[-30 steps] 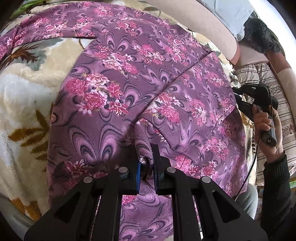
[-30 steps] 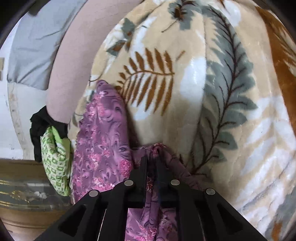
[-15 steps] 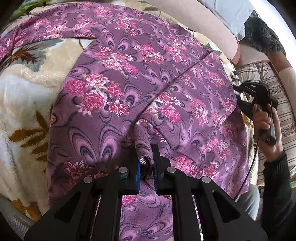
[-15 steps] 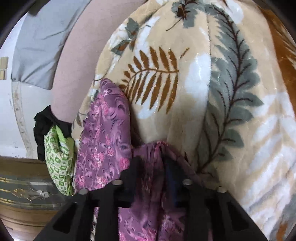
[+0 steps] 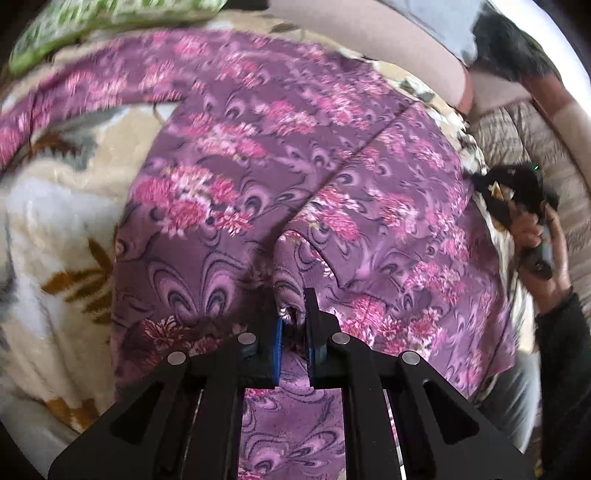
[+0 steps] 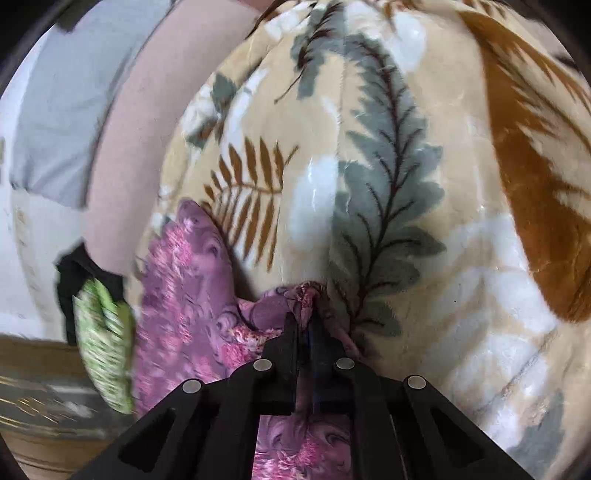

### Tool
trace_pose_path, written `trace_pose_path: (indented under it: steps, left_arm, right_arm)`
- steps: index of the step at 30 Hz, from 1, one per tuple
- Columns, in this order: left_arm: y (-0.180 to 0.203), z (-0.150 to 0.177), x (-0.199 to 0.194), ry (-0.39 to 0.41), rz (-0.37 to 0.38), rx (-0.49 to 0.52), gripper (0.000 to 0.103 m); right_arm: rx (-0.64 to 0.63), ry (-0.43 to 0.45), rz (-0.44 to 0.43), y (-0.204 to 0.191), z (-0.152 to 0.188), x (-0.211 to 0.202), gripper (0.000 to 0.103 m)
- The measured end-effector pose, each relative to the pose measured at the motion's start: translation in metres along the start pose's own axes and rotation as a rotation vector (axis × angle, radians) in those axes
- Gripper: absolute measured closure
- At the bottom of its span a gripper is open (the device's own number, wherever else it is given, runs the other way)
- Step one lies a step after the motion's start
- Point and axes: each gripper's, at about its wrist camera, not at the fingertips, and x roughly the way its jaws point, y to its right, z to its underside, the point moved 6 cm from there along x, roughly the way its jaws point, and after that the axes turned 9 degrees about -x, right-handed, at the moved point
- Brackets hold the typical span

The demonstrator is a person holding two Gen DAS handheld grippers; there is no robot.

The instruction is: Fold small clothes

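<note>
My left gripper [image 5: 293,325] had its jaws clamped on a bunched edge of the purple floral garment [image 5: 280,177], the pinched fold standing up right between them. My right gripper [image 6: 304,325] was likewise closed tight on another gathered bit of the same cloth, with a ridge of it poking out just ahead of the jaws.

From the left jaws, the garment spread away forward over the leaf-patterned blanket [image 5: 55,221], its long axis running ahead and off to the left, where a sleeve-like strip trailed toward a green patterned cloth [image 5: 110,26]. A seam or folded edge crossed it diagonally ahead and to the right. From the right jaws, almost all the garment lay to the left and beneath, and only bare blanket lay ahead and to the right. I judged that the coming fold turned on this: both grips sat on the near edge, and the cloth had to be carried forward, away from me, along that long axis.

The left view showed the whole spread of the garment and my right hand [image 5: 535,251] holding its gripper at the far right edge; the right view showed neither, but did show the open blanket beyond. Both views were motion-blurred at the edges.
</note>
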Motion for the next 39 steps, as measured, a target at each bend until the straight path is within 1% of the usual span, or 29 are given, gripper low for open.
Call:
trace_pose_path:
  steps: [1,2,3,4,6,7,9,11,12,13,14,15,16,17,18,19,20,22,24,27,29,31,33,35,36,39]
  left_arm:
    - [0.001,0.000,-0.002,0.004,-0.010,0.010,0.091]
    - [0.002,0.001,-0.004,0.004,-0.012,0.015,0.090]
    - [0.001,0.003,-0.007,0.006,-0.014,0.016,0.089]
    - [0.000,0.004,-0.010,0.011,-0.016,0.012,0.089]
    - [-0.006,0.006,-0.020,0.027,-0.015,-0.013,0.089]
    - [-0.010,0.007,-0.026,0.035,-0.016,-0.032,0.089]
    - [-0.022,0.006,-0.039,0.065,-0.045,-0.073,0.089]
    - [-0.030,0.003,-0.052,0.103,-0.079,-0.103,0.089]
    - [-0.034,0.002,-0.059,0.118,-0.085,-0.120,0.085]
    - [-0.038,-0.001,-0.065,0.131,-0.079,-0.140,0.070]
    - [-0.041,-0.003,-0.070,0.145,-0.072,-0.162,0.059]
    - [-0.047,-0.007,-0.079,0.175,-0.065,-0.202,0.041]
    - [-0.053,-0.010,-0.087,0.212,-0.057,-0.241,0.032]
    - [-0.058,-0.013,-0.093,0.235,-0.053,-0.271,0.030]
    - [-0.064,-0.016,-0.096,0.242,-0.055,-0.301,0.029]
    - [-0.069,-0.019,-0.098,0.236,-0.054,-0.319,0.029]
    - [-0.073,-0.022,-0.100,0.231,-0.046,-0.335,0.029]
    - [-0.087,-0.030,-0.104,0.231,-0.044,-0.374,0.029]
    - [-0.105,-0.037,-0.109,0.248,-0.059,-0.415,0.029]
    - [-0.135,-0.050,-0.107,0.249,-0.051,-0.504,0.029]
    - [-0.158,-0.056,-0.104,0.232,-0.030,-0.587,0.029]
    - [-0.180,-0.064,-0.101,0.231,0.004,-0.653,0.029]
    - [-0.199,-0.074,-0.103,0.256,-0.025,-0.685,0.029]
    - [-0.224,-0.085,-0.103,0.284,-0.070,-0.733,0.029]
    - [-0.236,-0.090,-0.102,0.293,-0.079,-0.761,0.029]
    - [-0.267,-0.105,-0.096,0.315,-0.071,-0.843,0.030]
  right_arm:
    - [-0.006,0.016,-0.034,-0.006,0.003,-0.010,0.096]
    - [-0.033,0.038,-0.040,-0.013,0.010,-0.024,0.094]
    - [-0.067,0.053,-0.035,-0.020,0.017,-0.036,0.085]
    - [-0.121,0.065,-0.022,-0.030,0.030,-0.052,0.071]
    - [-0.203,0.097,0.023,-0.044,0.052,-0.075,0.058]
    - [-0.250,0.117,0.051,-0.052,0.064,-0.088,0.055]
    - [-0.349,0.114,0.127,-0.069,0.092,-0.105,0.055]
    - [-0.446,0.124,0.130,-0.090,0.122,-0.122,0.055]
    - [-0.489,0.131,0.127,-0.094,0.133,-0.133,0.055]
    - [-0.548,0.153,0.125,-0.108,0.149,-0.144,0.055]
    - [-0.582,0.173,0.123,-0.113,0.161,-0.153,0.055]
    - [-0.613,0.190,0.121,-0.123,0.172,-0.158,0.055]
    - [-0.655,0.208,0.106,-0.136,0.186,-0.166,0.055]
    - [-0.683,0.216,0.097,-0.147,0.194,-0.166,0.054]
    - [-0.716,0.211,0.088,-0.157,0.204,-0.168,0.046]
    - [-0.750,0.190,0.064,-0.166,0.212,-0.166,0.032]
    - [-0.783,0.154,0.026,-0.175,0.221,-0.164,0.029]
    - [-0.815,0.107,-0.029,-0.187,0.235,-0.160,0.029]
    - [-0.852,0.073,-0.039,-0.196,0.248,-0.154,0.029]
    - [-0.851,0.033,-0.082,-0.207,0.259,-0.140,0.029]
    - [-0.894,-0.004,-0.062,-0.218,0.268,-0.124,0.029]
    - [-0.960,-0.019,-0.040,-0.231,0.276,-0.110,0.029]
    - [-0.997,-0.027,-0.006,-0.240,0.281,-0.091,0.029]
    - [-0.988,-0.069,-0.016,-0.246,0.285,-0.069,0.029]
    - [-0.974,-0.093,-0.029,-0.247,0.287,-0.060,0.029]
    - [-0.925,-0.196,-0.100,-0.248,0.293,-0.037,0.029]
